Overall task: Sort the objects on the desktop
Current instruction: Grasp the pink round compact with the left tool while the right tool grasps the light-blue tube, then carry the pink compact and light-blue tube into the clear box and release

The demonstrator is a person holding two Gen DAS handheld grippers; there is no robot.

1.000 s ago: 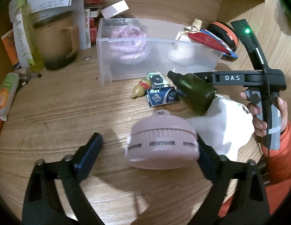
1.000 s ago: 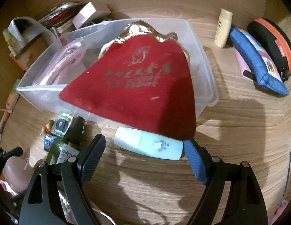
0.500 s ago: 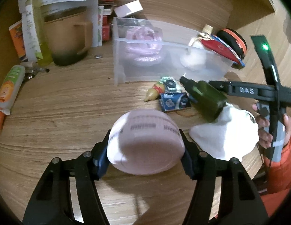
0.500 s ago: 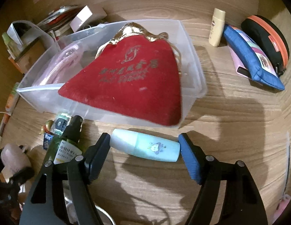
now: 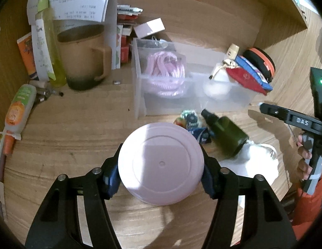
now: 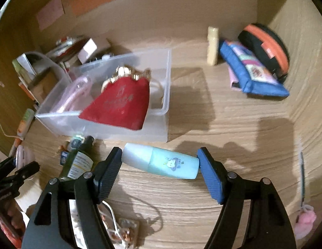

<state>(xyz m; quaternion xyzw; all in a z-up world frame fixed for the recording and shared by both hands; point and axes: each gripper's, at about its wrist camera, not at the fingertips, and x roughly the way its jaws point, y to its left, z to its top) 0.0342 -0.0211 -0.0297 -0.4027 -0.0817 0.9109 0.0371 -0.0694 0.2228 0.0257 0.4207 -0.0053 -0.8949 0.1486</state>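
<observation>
Lifted since a second ago, the pink round case (image 5: 161, 164) now hangs tipped with its flat face to the camera, clenched between both pads of the left gripper (image 5: 161, 172) above the wooden desk (image 5: 78, 137). At its one o'clock sits the clear plastic bin (image 5: 140, 95), holding a pink coiled cable (image 5: 165, 76). Further right, the right gripper (image 6: 160, 166) has closed in on the pale blue bottle (image 6: 161, 162), lying crosswise at the bin's five o'clock; both pads appear to touch its ends. Judging by this, both items look bound for the bin.
</observation>
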